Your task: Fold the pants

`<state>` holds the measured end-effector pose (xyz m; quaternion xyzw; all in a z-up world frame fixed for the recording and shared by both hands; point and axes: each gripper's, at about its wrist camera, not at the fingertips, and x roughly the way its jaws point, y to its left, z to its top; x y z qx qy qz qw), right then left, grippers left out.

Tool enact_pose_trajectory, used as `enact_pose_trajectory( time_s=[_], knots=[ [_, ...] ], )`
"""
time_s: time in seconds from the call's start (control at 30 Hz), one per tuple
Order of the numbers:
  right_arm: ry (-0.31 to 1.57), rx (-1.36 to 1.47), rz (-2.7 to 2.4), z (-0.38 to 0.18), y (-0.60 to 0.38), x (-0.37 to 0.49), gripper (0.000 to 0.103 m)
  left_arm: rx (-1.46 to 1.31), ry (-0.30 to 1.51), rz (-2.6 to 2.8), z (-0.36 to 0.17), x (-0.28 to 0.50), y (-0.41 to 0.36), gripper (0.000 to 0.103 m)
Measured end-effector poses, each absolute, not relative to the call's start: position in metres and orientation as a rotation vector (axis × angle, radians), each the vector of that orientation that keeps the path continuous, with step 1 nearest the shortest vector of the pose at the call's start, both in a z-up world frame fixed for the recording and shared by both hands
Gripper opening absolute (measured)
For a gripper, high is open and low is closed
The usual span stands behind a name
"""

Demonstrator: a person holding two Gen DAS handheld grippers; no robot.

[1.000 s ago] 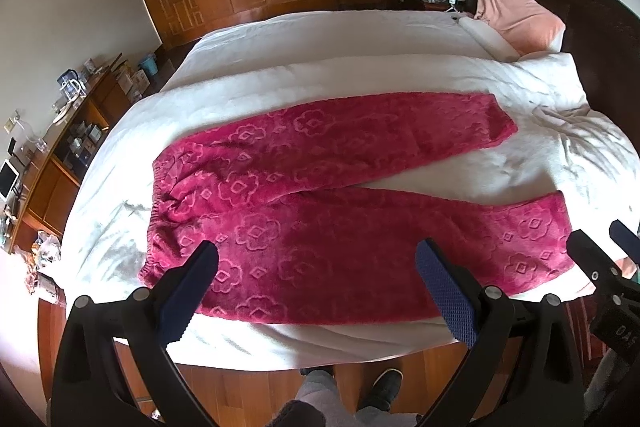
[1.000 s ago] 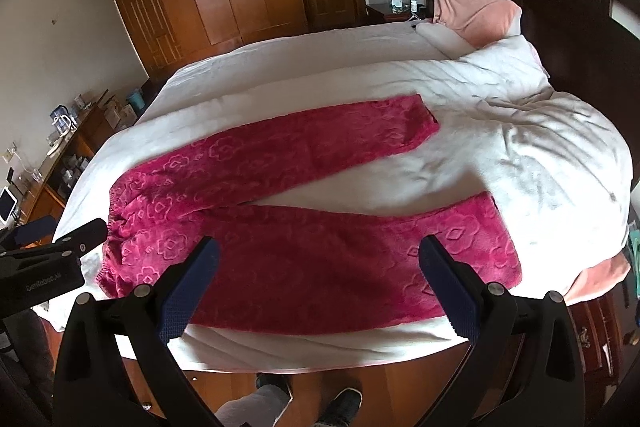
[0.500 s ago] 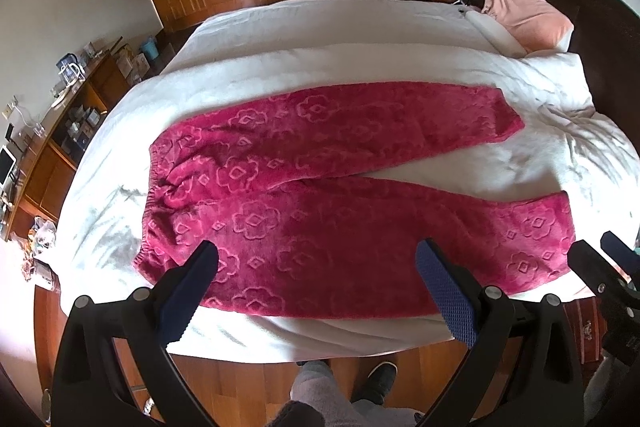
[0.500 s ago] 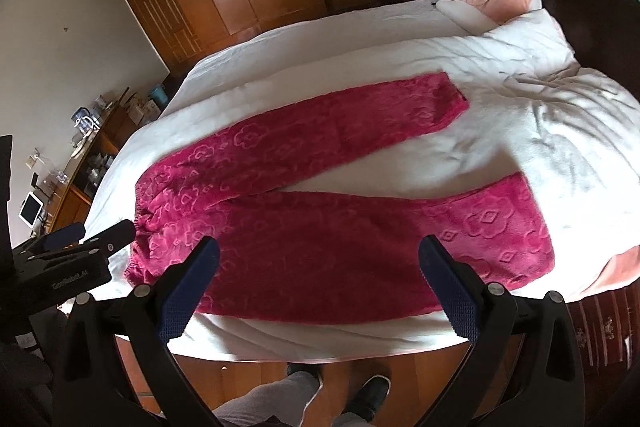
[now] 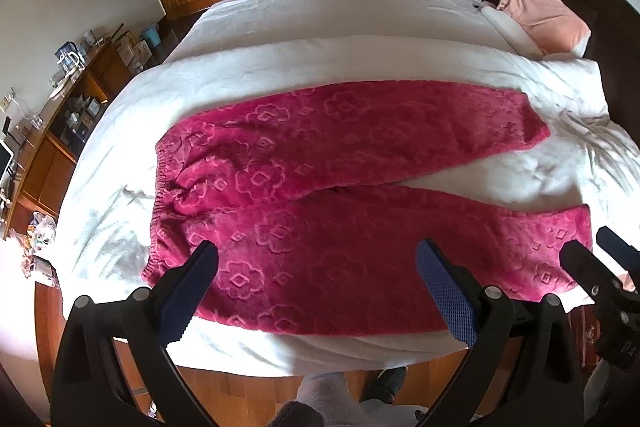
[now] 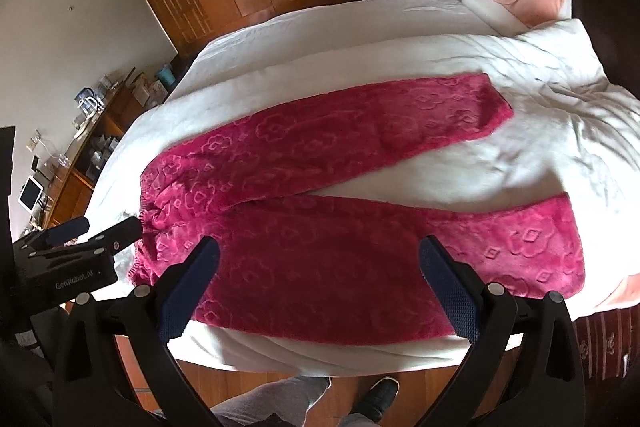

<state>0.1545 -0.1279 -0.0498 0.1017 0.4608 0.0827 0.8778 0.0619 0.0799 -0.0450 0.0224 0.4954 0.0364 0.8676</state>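
The magenta fleece pants [image 5: 320, 195] lie flat on the white bed [image 5: 320, 27], waistband left, legs splayed rightward. The left gripper [image 5: 318, 283] and right gripper [image 6: 320, 275] hover above the near leg, jaws spread wide, holding nothing.

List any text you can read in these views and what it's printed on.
"GenRobot.AI": white print on the body of the left tongs, seen in the right wrist view.
Partial white characters on the right tongs, cut off at the left wrist view's edge: unreadable.
Pants: embossed flowers only, no text.
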Motion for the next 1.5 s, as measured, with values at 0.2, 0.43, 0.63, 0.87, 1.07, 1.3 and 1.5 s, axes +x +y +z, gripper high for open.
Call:
enact_pose_trajectory(
  time_s=[0.2,0.43,0.63,0.87,1.07,1.3,1.5],
  knots=[
    [0.983,0.202,0.165,-0.056,-0.104,0.178,0.1,0.042,1.049,0.063,-0.05,0.084,0.102,0.098],
    [1.025,0.199,0.165,-0.068,-0.076,0.205,0.1,0.035,1.075,0.059,-0.061,0.11,0.13,0.098],
    [1.057,0.211,0.148,-0.081,-0.06,0.227,0.1,0.025,1.109,0.065,-0.076,0.135,0.158,0.098],
    [1.098,0.211,0.113,-0.094,-0.041,0.251,0.1,0.005,1.16,0.064,-0.098,0.162,0.189,0.098],
    [1.126,0.205,0.051,-0.104,-0.039,0.266,0.1,0.014,1.209,0.07,-0.133,0.199,0.224,0.098],
    [1.179,0.204,-0.005,-0.123,-0.043,0.278,0.1,-0.037,1.234,0.149,-0.168,0.257,0.287,0.098],
    [1.225,0.179,-0.003,-0.139,-0.035,0.288,0.1,-0.071,1.222,0.222,-0.19,0.295,0.337,0.098]
  ],
)
